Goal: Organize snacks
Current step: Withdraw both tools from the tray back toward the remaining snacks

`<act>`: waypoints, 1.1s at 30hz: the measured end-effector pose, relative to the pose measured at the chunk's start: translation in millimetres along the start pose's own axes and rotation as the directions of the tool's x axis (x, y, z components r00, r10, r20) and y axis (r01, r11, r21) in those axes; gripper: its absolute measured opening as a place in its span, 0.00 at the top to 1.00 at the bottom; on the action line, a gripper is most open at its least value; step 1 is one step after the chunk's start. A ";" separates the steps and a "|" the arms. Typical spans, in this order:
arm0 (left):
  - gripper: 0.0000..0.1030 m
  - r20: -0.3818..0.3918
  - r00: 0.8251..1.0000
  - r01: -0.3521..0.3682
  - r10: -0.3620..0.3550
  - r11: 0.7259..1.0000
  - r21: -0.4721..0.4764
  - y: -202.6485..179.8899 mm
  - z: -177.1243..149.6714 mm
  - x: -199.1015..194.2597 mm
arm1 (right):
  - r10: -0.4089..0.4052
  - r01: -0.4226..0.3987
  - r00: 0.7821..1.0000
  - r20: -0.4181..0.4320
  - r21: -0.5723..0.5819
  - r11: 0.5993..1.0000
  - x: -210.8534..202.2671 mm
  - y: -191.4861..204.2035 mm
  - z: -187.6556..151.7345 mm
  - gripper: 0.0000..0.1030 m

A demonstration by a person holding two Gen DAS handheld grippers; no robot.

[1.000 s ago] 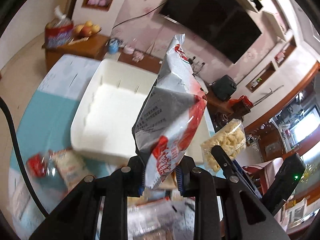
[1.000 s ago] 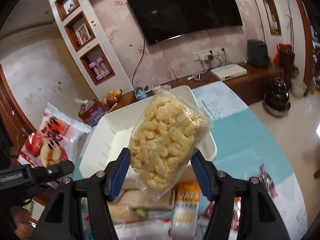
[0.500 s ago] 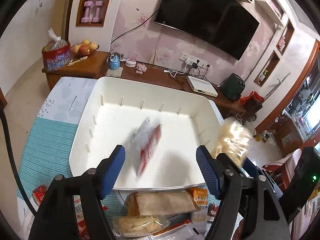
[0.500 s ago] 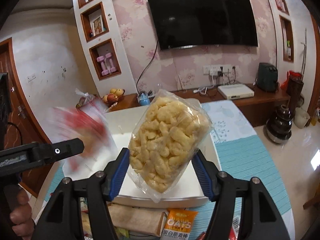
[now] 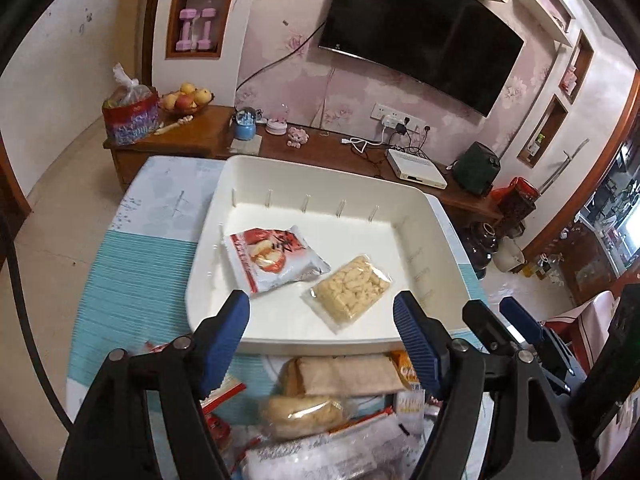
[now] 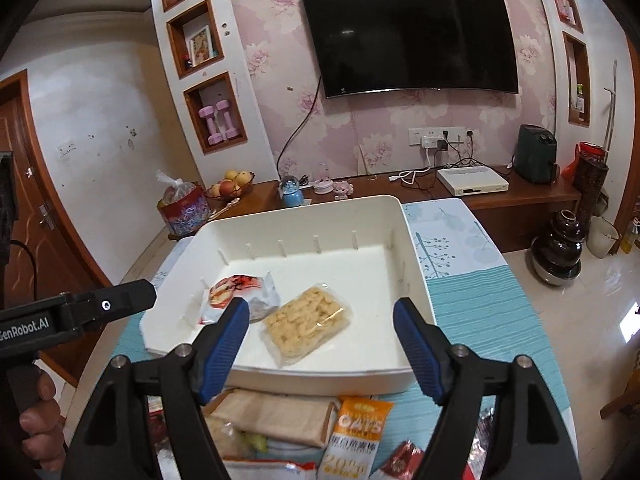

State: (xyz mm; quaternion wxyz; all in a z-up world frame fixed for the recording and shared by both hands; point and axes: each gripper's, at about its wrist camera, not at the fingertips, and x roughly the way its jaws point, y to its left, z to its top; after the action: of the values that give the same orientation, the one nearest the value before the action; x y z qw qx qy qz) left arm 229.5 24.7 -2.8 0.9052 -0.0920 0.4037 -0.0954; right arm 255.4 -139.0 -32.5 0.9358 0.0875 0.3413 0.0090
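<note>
- With both my jaws standing apart and nothing between them, my left gripper (image 5: 321, 312) and right gripper (image 6: 321, 318) hung over the near rim of the white bin (image 5: 436, 216); the right had just been opening.
- Two snacks lay inside: the red-and-white packet (image 5: 276, 258) at about nine o'clock, the clear bag of puffs (image 5: 352, 286) just beside it toward four o'clock.
- Left to sort, I judged: the oats packet (image 6: 358, 436), the brown-wrapped bar (image 5: 348, 374) and others at six o'clock, outside the bin.
</note>
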 end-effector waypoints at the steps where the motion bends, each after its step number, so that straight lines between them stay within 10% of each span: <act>1: 0.29 0.006 1.000 -0.003 0.003 1.000 0.006 0.5 -1.1 -6.3 | 0.003 -0.003 1.000 0.002 0.001 1.000 -5.2 1.4 -0.4 0.27; 33: 0.26 -0.132 0.975 -0.177 0.180 0.984 0.036 103.8 -121.0 -128.7 | 0.115 -0.116 0.987 -0.110 0.001 0.993 -117.1 44.3 -49.8 0.26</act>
State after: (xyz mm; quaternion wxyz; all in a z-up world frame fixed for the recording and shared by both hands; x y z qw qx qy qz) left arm 64.8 145.8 -15.8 0.8820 -0.0378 0.4692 -0.0245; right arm 135.6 -96.5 12.2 0.9138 0.1041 0.3866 0.0688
